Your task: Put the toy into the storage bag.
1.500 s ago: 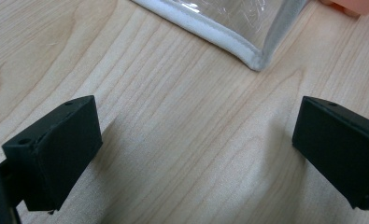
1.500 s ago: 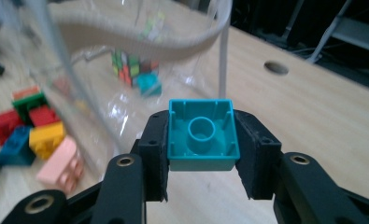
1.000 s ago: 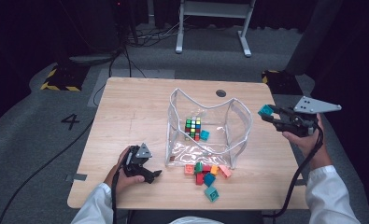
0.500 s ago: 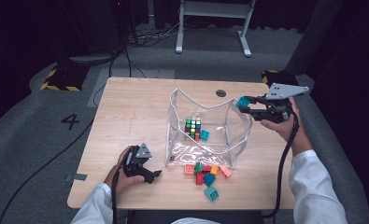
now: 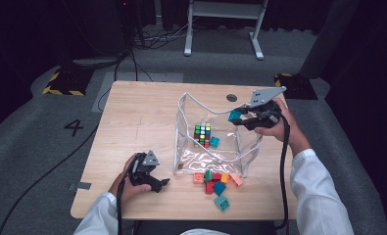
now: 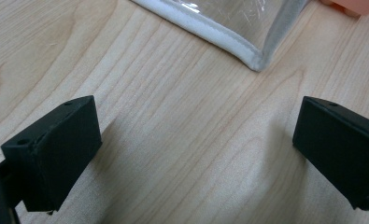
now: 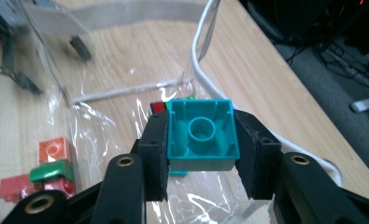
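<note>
Item: right claw [image 5: 242, 117], gripping a teal block [image 7: 202, 136] between both jaws, hollow underside facing its camera, and hovering over the rim of the clear bag [image 5: 187, 128] on the side toward the right edge of the tabletop [image 5: 132, 122]. Item: clear bag, standing open near the middle of the tabletop, already holding a puzzle cube [image 5: 202, 135] and a second teal block [image 5: 214, 142] on its floor. Item: loose blocks [image 5: 215, 182], red, green, orange and teal, lying in a heap just outside the bag, toward the near edge. Item: left claw [image 5: 160, 185], resting on the tabletop near the near left corner, jaws standing wide and holding nothing, the bag's white-trimmed corner [image 6: 257, 60] lying just ahead of it. Risks, as judged: the bag's walls are looking limp and nothing is steadying them, so the claw brushing the rim could be folding the mouth shut or dragging the bag; a release made while the block is sitting over the rim rather than inside it could be sending the block down the outside; a drop onto the puzzle cube could be bouncing it against the soft wall.
</note>
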`<state>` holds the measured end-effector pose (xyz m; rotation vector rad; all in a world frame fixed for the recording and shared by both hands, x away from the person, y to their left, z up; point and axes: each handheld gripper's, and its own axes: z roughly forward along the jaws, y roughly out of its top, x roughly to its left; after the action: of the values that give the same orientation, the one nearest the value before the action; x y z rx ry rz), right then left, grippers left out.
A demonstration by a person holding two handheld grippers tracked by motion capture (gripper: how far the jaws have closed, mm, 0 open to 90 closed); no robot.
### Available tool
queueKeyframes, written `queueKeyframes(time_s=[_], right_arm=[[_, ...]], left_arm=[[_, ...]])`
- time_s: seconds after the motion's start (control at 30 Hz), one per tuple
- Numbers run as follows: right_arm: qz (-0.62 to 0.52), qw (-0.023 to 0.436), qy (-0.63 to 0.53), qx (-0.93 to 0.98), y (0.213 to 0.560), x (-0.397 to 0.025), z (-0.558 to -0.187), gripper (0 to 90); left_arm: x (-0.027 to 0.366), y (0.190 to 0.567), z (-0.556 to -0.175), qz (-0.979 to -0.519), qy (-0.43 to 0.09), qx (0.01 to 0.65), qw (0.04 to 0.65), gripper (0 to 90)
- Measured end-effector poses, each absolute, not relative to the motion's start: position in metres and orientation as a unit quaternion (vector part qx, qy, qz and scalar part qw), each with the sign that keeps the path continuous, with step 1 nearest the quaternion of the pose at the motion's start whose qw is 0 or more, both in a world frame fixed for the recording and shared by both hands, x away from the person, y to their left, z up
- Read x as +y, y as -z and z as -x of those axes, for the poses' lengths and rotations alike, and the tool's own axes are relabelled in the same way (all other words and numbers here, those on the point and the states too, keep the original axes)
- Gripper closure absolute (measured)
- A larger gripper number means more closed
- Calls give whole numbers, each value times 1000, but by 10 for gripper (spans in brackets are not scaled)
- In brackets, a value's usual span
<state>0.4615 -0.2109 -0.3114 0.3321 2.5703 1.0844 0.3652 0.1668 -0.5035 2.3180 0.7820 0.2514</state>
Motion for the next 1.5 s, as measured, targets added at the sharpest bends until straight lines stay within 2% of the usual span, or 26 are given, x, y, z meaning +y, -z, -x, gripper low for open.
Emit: queueKeyframes(time_s=[0.23,0.43,0.87,0.93,1.17,1.33,1.5], right_arm=[[-113,148,-301,935,323,-199,-473,591],[-113,152,-252,949,328,-201,-477,591],[-126,160,-267,942,322,-225,-471,587],[-130,165,-276,938,321,-228,-470,525],[-157,166,-346,910,314,-244,-460,430],[-169,191,-383,888,310,-259,-448,344],[-184,211,-416,865,309,-279,-433,303]], left_arm=[[167,503,-365,-888,-97,300,335,11],[166,504,-365,-887,-96,303,335,11],[166,503,-365,-888,-101,300,335,9],[166,503,-365,-888,-101,300,335,9],[166,503,-365,-888,-101,300,335,8],[166,503,-365,-888,-101,300,334,8],[166,503,-365,-888,-101,300,335,8]])
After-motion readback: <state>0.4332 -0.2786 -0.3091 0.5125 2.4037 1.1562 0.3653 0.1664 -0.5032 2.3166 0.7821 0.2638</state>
